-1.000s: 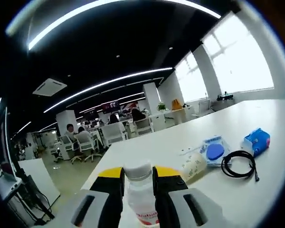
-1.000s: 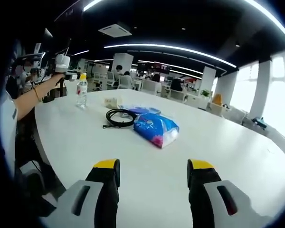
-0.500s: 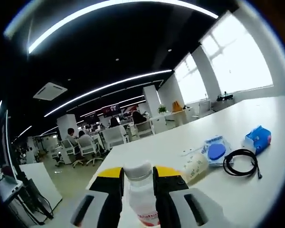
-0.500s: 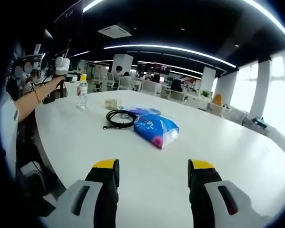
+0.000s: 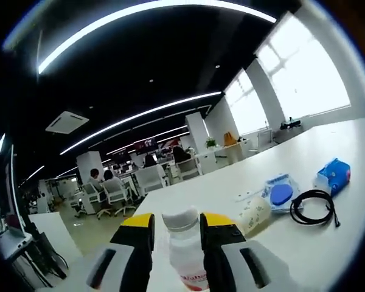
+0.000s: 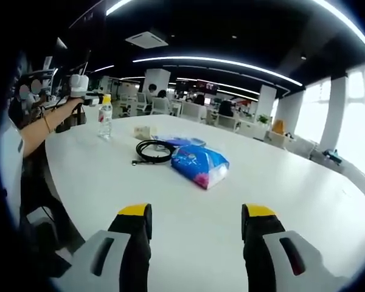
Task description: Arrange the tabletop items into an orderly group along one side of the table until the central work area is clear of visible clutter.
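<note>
clear plastic bottle (image 5: 184, 252) is seen upright between the left gripper (image 5: 176, 226) fingers, apparently just slackened, near the counter (image 6: 188, 213) edge at 9 o'clock of the cable (image 5: 312, 207), so a straight withdrawal is advised, while the right gripper (image 6: 196, 213) is held wide and empty.

Left hand-held gripper (image 5: 175, 234) jaws now slightly parted, off the water bottle (image 5: 185, 249) between them.

Blue packet (image 6: 200, 165) beside cable (image 6: 154, 151) (jaws apart)
</note>
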A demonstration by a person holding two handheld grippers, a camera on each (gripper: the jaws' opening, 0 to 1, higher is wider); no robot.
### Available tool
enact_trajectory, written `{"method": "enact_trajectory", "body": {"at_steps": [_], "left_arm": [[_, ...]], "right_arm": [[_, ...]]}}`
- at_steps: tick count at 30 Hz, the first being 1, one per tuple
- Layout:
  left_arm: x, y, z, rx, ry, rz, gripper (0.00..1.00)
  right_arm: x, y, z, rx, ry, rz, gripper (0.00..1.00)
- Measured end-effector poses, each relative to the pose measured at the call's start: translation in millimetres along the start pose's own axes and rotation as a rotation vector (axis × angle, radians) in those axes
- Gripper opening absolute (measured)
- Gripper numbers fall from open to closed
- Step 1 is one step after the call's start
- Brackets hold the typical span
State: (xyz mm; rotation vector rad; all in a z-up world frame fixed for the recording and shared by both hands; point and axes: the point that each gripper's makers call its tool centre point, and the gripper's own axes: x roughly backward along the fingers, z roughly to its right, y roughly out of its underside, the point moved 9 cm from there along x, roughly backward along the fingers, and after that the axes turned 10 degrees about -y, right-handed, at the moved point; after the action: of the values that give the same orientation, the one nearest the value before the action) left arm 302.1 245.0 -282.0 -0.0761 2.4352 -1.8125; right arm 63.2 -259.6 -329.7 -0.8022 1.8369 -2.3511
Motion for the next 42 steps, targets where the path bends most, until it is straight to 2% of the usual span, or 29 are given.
{"method": "enact_trajectory", "body": {"at_steps": [7, 11, 14, 16, 21, 23, 25, 32, 42], "left_arm": [[4.7, 6.3, 5.7, 0.002, -0.023, -0.007, 0.33], [7.1, 12.3, 9.4, 0.033, -0.041, -0.019, 0.35], [9.0, 15.7, 9.8, 0.062, -0.066, -0.043, 0.4], [11.2, 18.1, 9.4, 0.08, -0.105, -0.052, 0.44], [13.8, 25.3, 16.3, 0.102, -0.127, -0.064, 0.44], [13.5, 30.7, 19.6, 0.084, -0.137, -0.095, 0.44], [13.8, 34.9, 22.5, 0.061, -0.142, -0.099, 0.44], [13.0, 49.6, 30.0, 0.099, -0.14, -0.139, 0.44], [11.1, 57.8, 36.0, 0.11, -0.141, -0.157, 0.44]], "right_arm": [[-1.4, -1.2, -1.1, 0.004, -0.011, 0.007, 0.58], [-2.4, -1.4, -2.1, 0.006, -0.018, 0.007, 0.58], [-2.7, -1.7, -2.4, 0.005, -0.024, 0.011, 0.59], [-2.6, -2.1, -2.9, -0.005, -0.029, 0.021, 0.59], [-5.5, -0.5, -3.3, -0.008, -0.034, 0.014, 0.59], [-6.6, -0.2, -4.1, -0.006, -0.038, 0.013, 0.59], [-7.5, -0.1, -5.0, -0.005, -0.044, 0.01, 0.59], [-8.9, -0.2, -5.5, 0.001, -0.053, 0.009, 0.58], [-11.0, 2.2, -4.9, 0.0, -0.057, -0.003, 0.58]]}}
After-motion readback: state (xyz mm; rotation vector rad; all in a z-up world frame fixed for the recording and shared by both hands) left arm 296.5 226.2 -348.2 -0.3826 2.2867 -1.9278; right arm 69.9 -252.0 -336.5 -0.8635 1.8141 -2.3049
